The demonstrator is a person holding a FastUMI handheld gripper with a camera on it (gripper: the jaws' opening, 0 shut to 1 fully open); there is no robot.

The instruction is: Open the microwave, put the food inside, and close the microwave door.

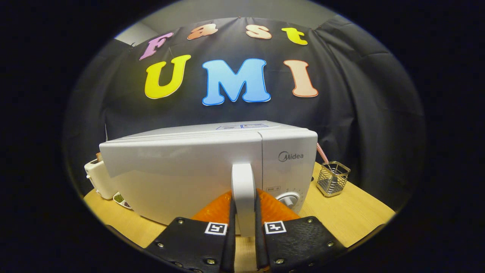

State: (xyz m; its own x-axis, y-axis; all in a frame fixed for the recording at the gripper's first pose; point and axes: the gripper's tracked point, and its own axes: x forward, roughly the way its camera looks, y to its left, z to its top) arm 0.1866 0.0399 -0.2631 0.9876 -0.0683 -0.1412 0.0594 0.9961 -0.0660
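The microwave (212,167) fills the middle of the frame, standing on a wooden table (352,216). Its door (178,170) takes up the left and centre of its face and looks swung slightly out from the body, so the seam by the control panel (290,170) has opened a little; I judge it barely ajar, not wide. At lower centre the upright door handle (243,189) sits between the two fingers of the gripper (244,227), which are closed narrowly on it, one finger pressing each side.

The step in hand looks to be the opening of the door. The next move calls for a pull that follows the door's arc around its left hinge, with the grip kept firm so the handle does not slip out.

At mid-left, a toaster (97,178) stands just beside the door's hinge side, and a small dish (122,200) lies at the lower left near the door's bottom corner. These crowd the swing; the door may come near them when wide. At mid-right a wire holder (333,178) stands well apart from the panel, with open table around it. A dial (288,199) shows low on the panel.

Which thing is the food I cannot tell; the dish at lower left may hold it.
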